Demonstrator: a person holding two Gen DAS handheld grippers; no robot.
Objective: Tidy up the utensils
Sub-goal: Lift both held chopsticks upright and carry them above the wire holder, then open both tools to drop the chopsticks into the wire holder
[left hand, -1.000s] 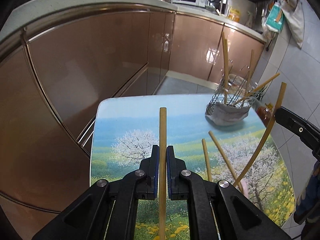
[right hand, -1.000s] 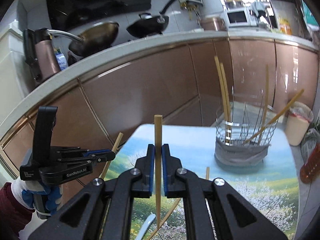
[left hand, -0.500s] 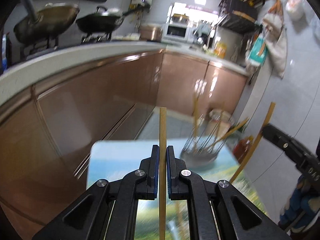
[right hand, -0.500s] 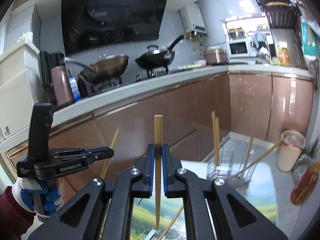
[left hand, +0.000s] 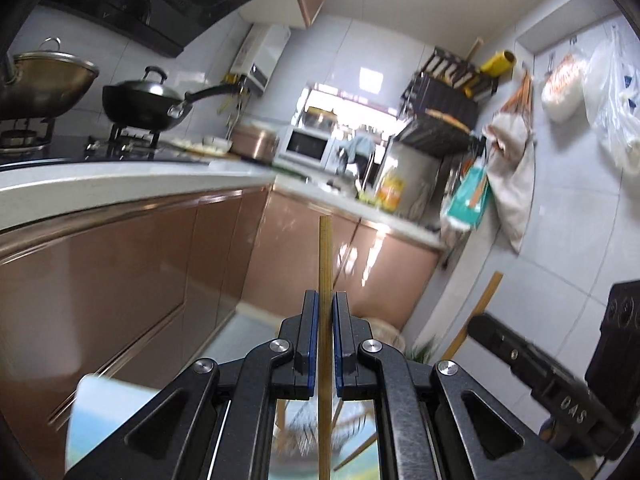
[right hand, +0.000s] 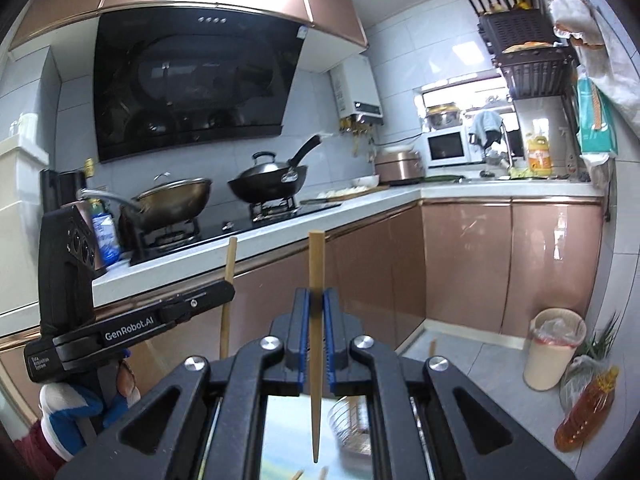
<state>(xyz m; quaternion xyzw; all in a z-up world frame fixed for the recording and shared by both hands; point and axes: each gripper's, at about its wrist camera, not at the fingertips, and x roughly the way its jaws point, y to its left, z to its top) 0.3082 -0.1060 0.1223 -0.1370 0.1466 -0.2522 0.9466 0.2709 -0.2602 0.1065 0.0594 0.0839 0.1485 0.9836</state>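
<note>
Both grippers have risen since the earlier frames: the table and wire holder that filled the lower views then now show only as slivers under the jaws, and cabinets, stove and range hood fill the rest. Left gripper is pinched on one bamboo chopstick, held upright, its top standing above the jaws and its lower length running down out of frame. Right gripper is likewise pressed together on one chopstick, blunt end up, pointed tip hanging below the jaws over the table. Wire holder sits on the table, below and slightly right of the right gripper's jaws, mostly hidden; sticks in it are too blurred to count. Count: two grippers, two chopsticks in grip, one holder; two stick ends peek in at the bottom edge of the right view, by the table. Judged step: carrying both chopsticks to the holder. Risks: each stick is pinched at a single point, so a quick swing could pivot or slip it; with the holder nearly out of sight, a tip could catch the wire rim or miss; the two grippers are near each other and could collide.
</note>
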